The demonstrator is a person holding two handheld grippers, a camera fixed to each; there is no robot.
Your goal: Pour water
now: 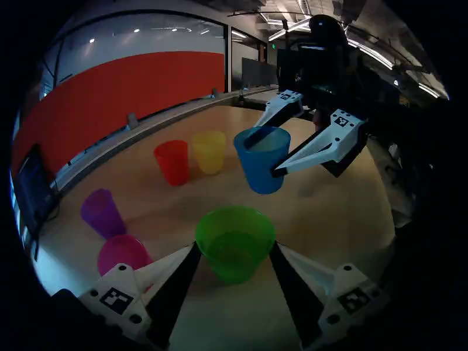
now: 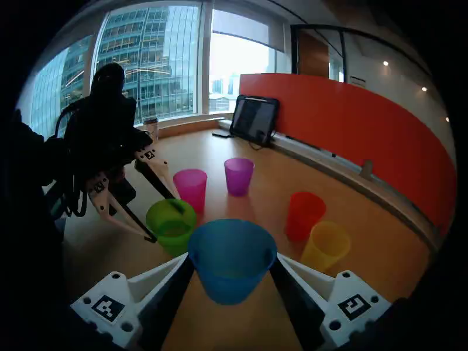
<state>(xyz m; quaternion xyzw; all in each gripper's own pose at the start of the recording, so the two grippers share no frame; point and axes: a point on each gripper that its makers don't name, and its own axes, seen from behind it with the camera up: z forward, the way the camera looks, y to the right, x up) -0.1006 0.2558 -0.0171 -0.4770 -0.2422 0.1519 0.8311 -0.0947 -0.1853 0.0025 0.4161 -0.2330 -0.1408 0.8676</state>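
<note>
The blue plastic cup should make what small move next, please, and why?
Probably carry the blue plastic cup, clamped in the right gripper, above the green plastic cup in the left gripper: they are apart, both mouths up.

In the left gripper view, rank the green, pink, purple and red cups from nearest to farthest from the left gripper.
1. green cup: between the fingers of the left gripper.
2. pink cup: just to its left.
3. purple cup: farther left, behind the pink one.
4. red cup: farthest, up left of centre.
</note>
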